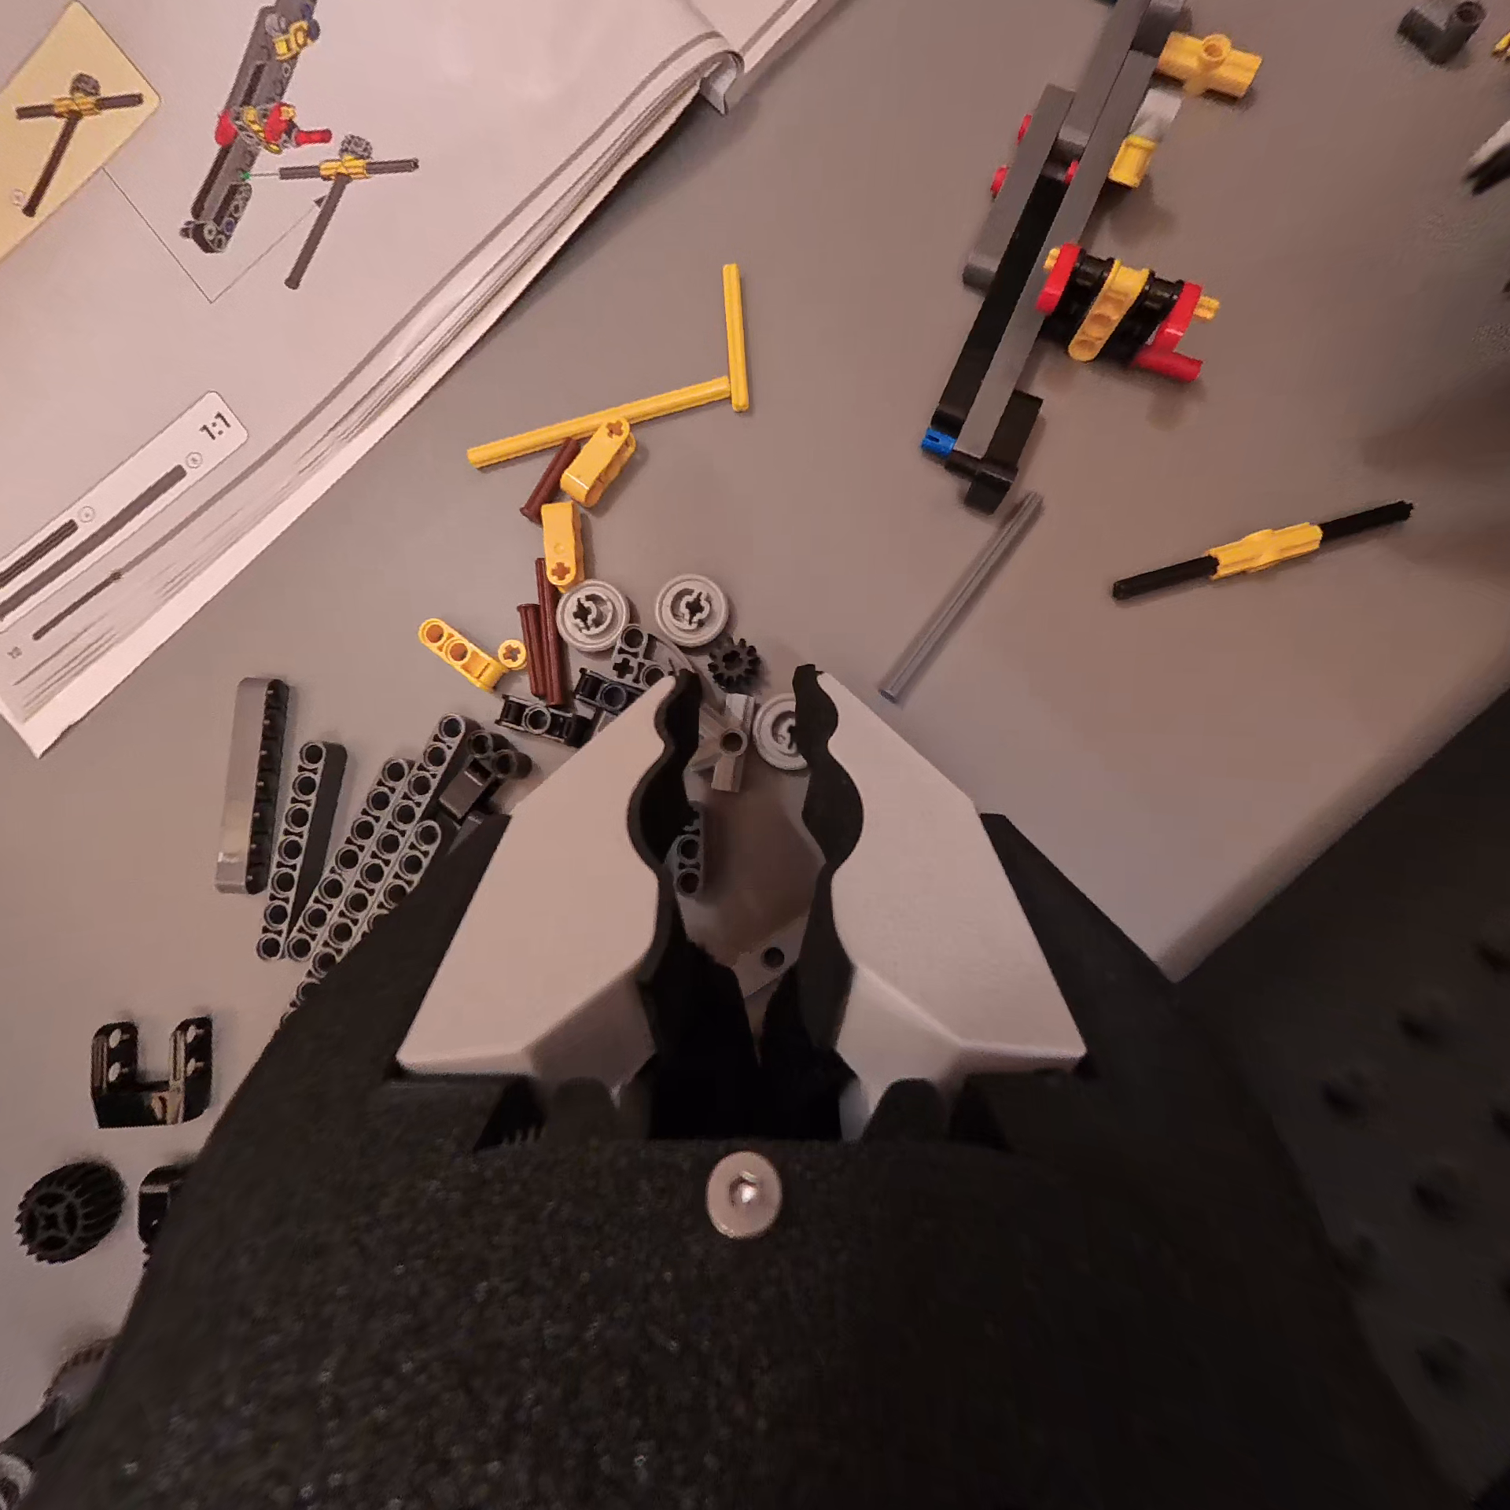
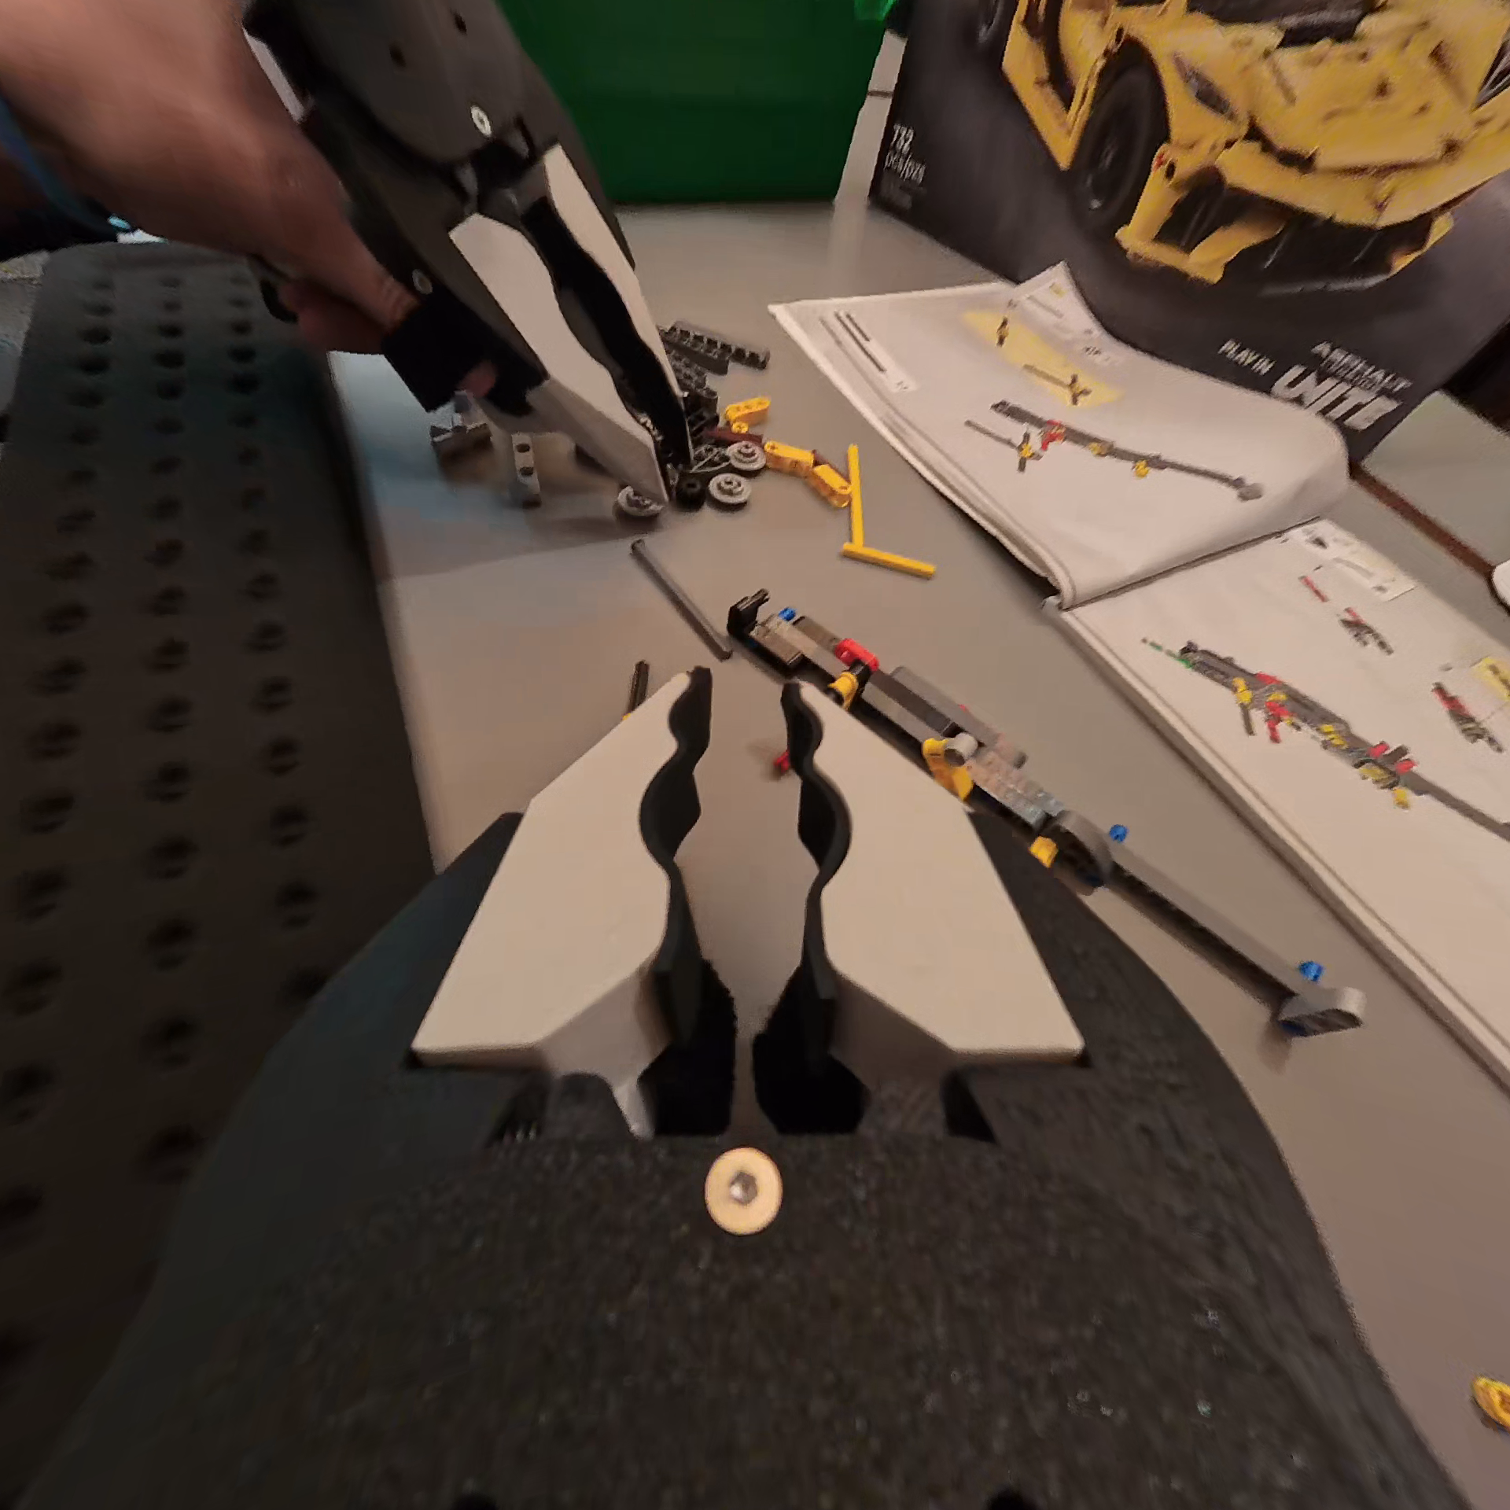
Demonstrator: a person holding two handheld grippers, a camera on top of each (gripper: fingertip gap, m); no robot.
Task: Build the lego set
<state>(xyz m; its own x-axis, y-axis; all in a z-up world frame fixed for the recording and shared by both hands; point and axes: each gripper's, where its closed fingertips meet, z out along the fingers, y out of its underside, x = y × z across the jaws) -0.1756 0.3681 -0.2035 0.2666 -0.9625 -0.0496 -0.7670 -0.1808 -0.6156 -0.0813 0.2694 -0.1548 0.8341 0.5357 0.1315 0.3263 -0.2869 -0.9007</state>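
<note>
My left gripper (image 1: 743, 686) is open, tips down in a pile of loose Lego parts on the grey table. A small grey angled connector (image 1: 730, 748) lies between its jaws, with a grey pulley wheel (image 1: 780, 731) beside the right finger. The left gripper also shows in the right wrist view (image 2: 670, 482), held by a hand (image 2: 204, 163). My right gripper (image 2: 743, 685) is open and empty, low over the table, just left of the long grey and black beam assembly (image 2: 940, 735), which also shows in the left wrist view (image 1: 1021, 286).
Near the pile lie two yellow axles (image 1: 637, 417), a grey axle (image 1: 964, 596), a black axle with a yellow connector (image 1: 1262, 549) and dark beams (image 1: 351, 842). An open instruction booklet (image 2: 1062, 425), the set's box (image 2: 1226, 163) and a green bin (image 2: 694, 98) stand behind. A black perforated mat (image 2: 163, 654) borders the table. There is about 15 cm between the tips of the two grippers. My left gripper is the nearer one to the grey axle (image 1: 964, 596): about 5 cm, against 10 cm. It turns up in the right wrist view (image 2: 681, 597) as well.
</note>
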